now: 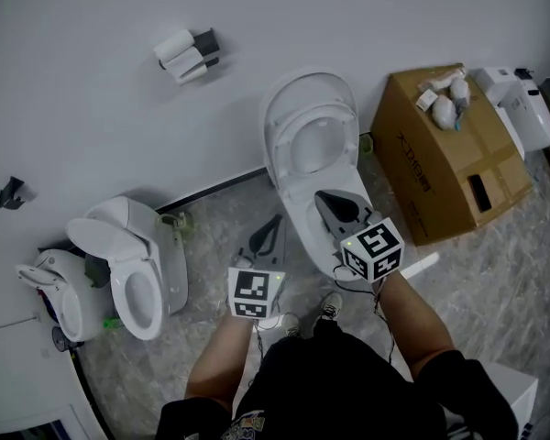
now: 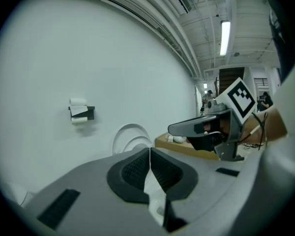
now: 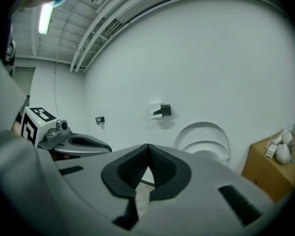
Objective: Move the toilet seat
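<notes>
plainly, the toilet seat (image 1: pixel 282 150) stands raised upright.

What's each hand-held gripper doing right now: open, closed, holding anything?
Left hand-held gripper: closed, jaws together, holding nothing.
Right hand-held gripper: closed, jaws together, holding nothing.

No text can be read anywhere. The cardboard box (image 1: pixel 449 154), far right, has dark print on its left side face, too small to read. A dark patch on its top is also unreadable. The left marker cube (image 1: pixel 255 293) and right marker cube (image 1: pixel 373 248), near centre, carry black-and-white square code patterns only, no letters or numbers. Both gripper views show the same: patterns, no text.
</notes>
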The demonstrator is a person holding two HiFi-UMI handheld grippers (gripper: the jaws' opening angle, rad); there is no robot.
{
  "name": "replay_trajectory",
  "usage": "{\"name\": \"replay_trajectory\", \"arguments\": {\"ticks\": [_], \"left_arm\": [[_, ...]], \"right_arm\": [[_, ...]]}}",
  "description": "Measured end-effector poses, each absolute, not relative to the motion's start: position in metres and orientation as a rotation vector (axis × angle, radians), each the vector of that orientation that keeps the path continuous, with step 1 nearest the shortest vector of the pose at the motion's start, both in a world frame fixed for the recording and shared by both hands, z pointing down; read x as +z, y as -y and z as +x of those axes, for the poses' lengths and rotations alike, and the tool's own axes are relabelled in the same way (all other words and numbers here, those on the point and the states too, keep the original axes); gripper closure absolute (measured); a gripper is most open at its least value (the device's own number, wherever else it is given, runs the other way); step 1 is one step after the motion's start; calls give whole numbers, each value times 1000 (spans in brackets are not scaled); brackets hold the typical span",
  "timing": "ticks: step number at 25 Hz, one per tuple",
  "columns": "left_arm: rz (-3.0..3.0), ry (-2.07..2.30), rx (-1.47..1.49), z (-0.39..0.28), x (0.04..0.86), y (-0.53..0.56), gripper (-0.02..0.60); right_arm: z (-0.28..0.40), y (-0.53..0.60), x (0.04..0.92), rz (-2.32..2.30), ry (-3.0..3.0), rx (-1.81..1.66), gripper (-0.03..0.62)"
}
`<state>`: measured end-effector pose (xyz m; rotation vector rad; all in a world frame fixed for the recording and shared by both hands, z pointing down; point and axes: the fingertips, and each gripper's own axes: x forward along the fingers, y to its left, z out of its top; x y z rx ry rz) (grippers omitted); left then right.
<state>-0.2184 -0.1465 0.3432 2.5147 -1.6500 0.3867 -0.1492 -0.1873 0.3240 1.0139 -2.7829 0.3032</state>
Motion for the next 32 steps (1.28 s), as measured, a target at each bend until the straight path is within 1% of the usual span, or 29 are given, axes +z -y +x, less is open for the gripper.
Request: {"name": "replay_trajectory", "arguments": {"ticks": [6, 11, 15, 22, 32], "left_arm": [[2525, 1613, 367, -254, 344, 105, 572], [2572, 1525, 333, -254, 346, 81, 572], [2609, 1411, 319, -235, 358, 65, 572], [2661, 1227, 313, -176, 368, 23, 572], [2656, 1285, 341, -134, 360, -20, 572]], "right_arm": [[-183, 138, 323, 1047, 2744, 290, 588], [-178, 104, 324, 1147, 2686, 276, 589], [-154, 79, 331, 1260, 2608, 292, 589], [-90, 30, 340, 1401, 2489, 317, 589], [-33, -19, 326, 1415, 2532, 287, 588]]}}
